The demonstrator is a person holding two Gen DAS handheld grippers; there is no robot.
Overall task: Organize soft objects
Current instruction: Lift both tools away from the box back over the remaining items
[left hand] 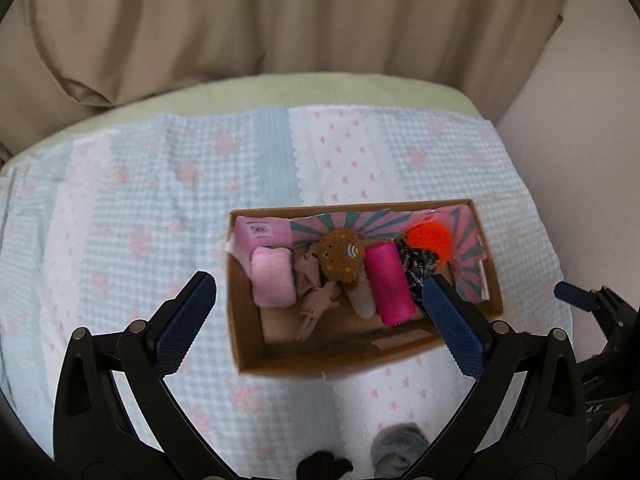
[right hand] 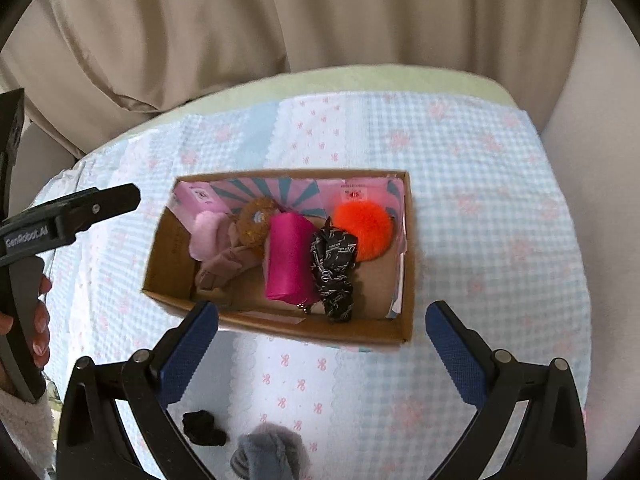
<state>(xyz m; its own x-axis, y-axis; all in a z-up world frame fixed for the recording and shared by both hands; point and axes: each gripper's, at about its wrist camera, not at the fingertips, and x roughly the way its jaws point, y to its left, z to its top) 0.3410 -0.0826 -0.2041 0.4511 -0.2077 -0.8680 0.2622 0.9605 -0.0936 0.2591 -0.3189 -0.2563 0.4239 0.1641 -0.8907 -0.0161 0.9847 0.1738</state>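
Observation:
A cardboard box [left hand: 248, 344] [right hand: 160, 276] sits on the quilt and holds a pale pink roll [left hand: 273, 278], a beige plush [left hand: 316, 300], a brown round plush [left hand: 340, 258] [right hand: 256, 222], a magenta roll [left hand: 388, 284] [right hand: 288, 258], a black patterned scrunchie [left hand: 418, 266] [right hand: 334, 268] and an orange pompom [left hand: 430, 240] [right hand: 364, 230]. A small black item [right hand: 204, 428] [left hand: 324, 468] and a grey fluffy item [right hand: 268, 454] [left hand: 400, 446] lie on the quilt in front of the box. My left gripper [left hand: 320, 320] is open above the box. My right gripper [right hand: 322, 344] is open above the box's near edge.
The blue and white checked quilt [left hand: 140, 220] [right hand: 480, 200] covers a rounded surface with a green edge. Beige curtains [left hand: 280, 20] hang behind. The left tool and the holding hand show at the left of the right wrist view [right hand: 36, 232]; the right tool shows in the left view [left hand: 592, 304].

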